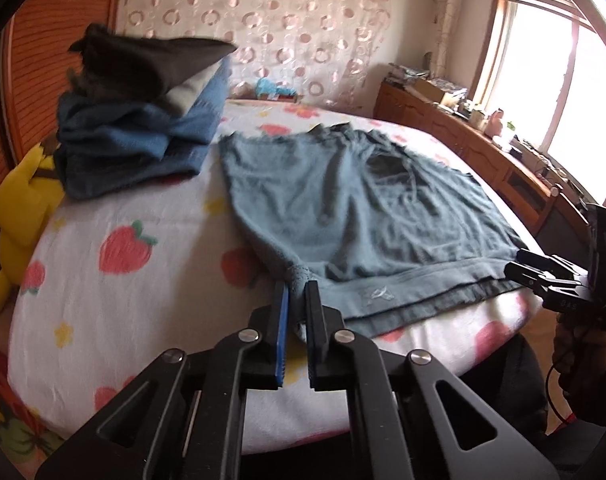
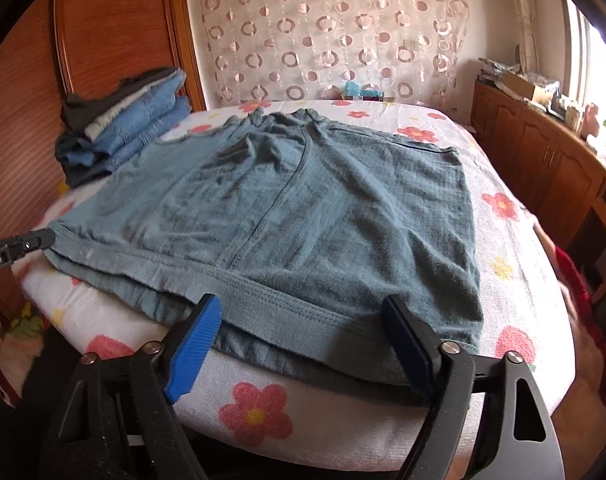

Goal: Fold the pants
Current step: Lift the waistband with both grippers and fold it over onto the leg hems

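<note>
The pants [image 2: 303, 216], of soft, crinkled grey-blue cloth with a ribbed hem, lie flat and folded on the bed [image 1: 115, 288], whose sheet has strawberries and flowers. The left gripper [image 1: 297, 300] is clenched on their near left corner. The right gripper [image 2: 303, 320] stands wide, its ridged blue pads on both sides of the near hem, not pressing it.

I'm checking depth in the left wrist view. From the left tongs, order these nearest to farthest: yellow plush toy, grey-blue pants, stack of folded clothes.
1. Grey-blue pants: corner pinched in the left tongs.
2. Yellow plush toy: at the bed's left edge.
3. Stack of folded clothes: far left, just behind the toy.
</note>
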{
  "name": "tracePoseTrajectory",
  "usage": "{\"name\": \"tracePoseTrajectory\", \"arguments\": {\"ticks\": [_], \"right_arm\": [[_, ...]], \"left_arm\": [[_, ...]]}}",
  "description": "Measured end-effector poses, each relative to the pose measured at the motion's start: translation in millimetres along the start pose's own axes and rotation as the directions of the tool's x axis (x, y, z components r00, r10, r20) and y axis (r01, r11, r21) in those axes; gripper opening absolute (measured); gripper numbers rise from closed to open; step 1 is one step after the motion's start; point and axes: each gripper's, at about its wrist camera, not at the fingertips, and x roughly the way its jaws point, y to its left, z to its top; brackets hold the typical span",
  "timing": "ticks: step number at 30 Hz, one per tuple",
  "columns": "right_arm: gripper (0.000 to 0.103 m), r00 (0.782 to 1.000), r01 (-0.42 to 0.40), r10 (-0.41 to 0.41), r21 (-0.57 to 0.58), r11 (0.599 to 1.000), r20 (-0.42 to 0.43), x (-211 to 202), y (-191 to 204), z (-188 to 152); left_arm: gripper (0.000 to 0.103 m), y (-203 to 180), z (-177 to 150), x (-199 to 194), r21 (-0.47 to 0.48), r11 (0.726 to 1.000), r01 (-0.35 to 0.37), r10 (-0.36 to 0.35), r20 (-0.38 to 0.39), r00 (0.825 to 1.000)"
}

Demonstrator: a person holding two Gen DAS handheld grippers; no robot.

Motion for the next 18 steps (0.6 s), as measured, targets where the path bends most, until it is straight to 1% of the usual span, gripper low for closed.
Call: {"name": "tracePoseTrajectory", "arguments": {"ticks": [7,12,18], "right_arm": [[0.074,1.0,0.004,-0.004,0.002,1.0,0.022,-1,-8,11],[0.073,0.999,0.017,-0.017,-0.002,1.0,0.039,0,-8,18],[0.073,0.998,0.031,-0.031,0.011,0.999,0.056,-5,-14,20]], "left_arm": [[0.007,-31,30,0,0.057,0.995,0.082,-0.084,0.027,0.996],[0.007,-65,55,4,0.126,0.983,0.136,-0.143,0.044,0.989],[0.007,-97,76,10,0.172,0.965,0.198,-0.208,0.046,0.977]]}}
